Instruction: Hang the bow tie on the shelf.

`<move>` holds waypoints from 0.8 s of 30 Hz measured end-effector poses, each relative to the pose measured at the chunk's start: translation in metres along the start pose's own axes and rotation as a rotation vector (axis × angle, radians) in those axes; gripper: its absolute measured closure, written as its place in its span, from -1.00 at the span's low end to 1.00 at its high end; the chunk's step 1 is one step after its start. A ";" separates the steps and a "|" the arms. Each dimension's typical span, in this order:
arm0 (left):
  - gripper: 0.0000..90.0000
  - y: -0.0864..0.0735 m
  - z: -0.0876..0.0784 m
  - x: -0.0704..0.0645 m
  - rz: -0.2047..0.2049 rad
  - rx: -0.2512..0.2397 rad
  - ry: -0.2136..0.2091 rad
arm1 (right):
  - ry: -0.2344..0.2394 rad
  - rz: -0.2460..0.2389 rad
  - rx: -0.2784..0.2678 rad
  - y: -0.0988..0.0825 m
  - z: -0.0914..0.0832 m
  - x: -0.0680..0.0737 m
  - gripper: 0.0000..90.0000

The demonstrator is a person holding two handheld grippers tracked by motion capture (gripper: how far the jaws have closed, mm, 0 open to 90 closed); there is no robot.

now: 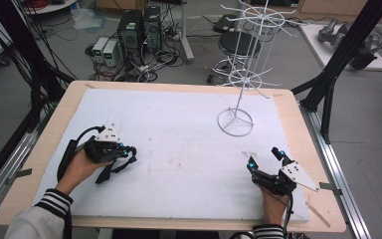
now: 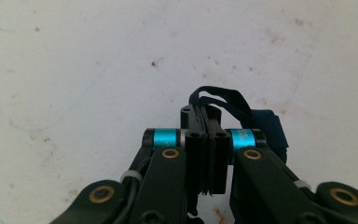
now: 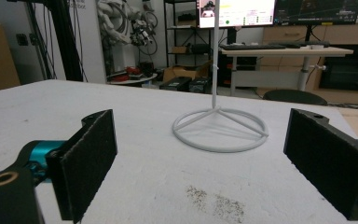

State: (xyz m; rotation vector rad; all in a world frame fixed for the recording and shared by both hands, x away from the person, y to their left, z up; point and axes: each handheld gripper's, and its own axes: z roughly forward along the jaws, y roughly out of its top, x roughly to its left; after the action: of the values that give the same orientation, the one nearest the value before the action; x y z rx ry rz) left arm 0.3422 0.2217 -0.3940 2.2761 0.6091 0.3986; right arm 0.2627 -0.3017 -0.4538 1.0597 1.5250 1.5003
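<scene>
left gripper (image 1: pixel 127 152) jaws were clamped on what looked like a black strap (image 2: pixel 223 100); right gripper (image 1: pixel 264 158) jaws stood open, near the white stand (image 1: pixel 235 121).

Hidden and cut-off parts

The black strap (image 2: pixel 223 100) vanishes between the left gripper (image 2: pixel 207 140)'s closed jaws; the white wire rack (image 3: pixel 220 122)'s pole runs off the top edge.

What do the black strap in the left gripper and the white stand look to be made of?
Black strap: looks like flat woven fabric or elastic, matte; it folds in soft loops where the left gripper pinches it. Exact weave is too small to tell.
White stand: seems to be thin metal wire with a smooth white coating; slim rigid rods form its ring base and hooks.
</scene>
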 end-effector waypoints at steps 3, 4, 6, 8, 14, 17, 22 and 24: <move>0.96 0.002 -0.004 0.001 -0.025 -0.054 0.003 | 0.001 0.001 0.000 0.000 0.000 0.000 -0.81; 0.96 0.003 -0.006 0.001 -0.030 -0.072 0.002 | 0.001 0.001 0.000 0.000 0.000 0.000 -0.81; 0.96 0.004 -0.009 0.002 -0.052 -0.115 0.006 | 0.001 0.002 0.001 0.000 0.000 0.000 -0.81; 0.96 0.005 -0.011 0.003 -0.069 -0.151 0.009 | 0.000 -0.002 -0.001 0.000 0.000 0.000 -0.81; 0.96 0.008 -0.017 0.005 -0.126 -0.263 0.014 | 0.000 -0.001 -0.001 0.000 0.000 0.000 -0.81; 0.96 0.010 -0.017 0.005 -0.140 -0.290 0.015 | 0.001 0.002 0.001 0.000 0.000 0.000 -0.81; 0.96 0.018 -0.017 0.002 -0.136 -0.333 0.026 | 0.001 0.001 0.001 0.000 0.000 0.000 -0.81; 0.96 0.022 -0.016 -0.001 -0.135 -0.360 0.029 | 0.002 0.001 0.000 0.000 0.000 0.000 -0.81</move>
State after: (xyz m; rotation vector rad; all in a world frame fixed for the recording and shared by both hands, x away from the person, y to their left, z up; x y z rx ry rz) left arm 0.3413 0.2167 -0.3669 1.8788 0.6444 0.4374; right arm 0.2626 -0.3015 -0.4538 1.0598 1.5259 1.5021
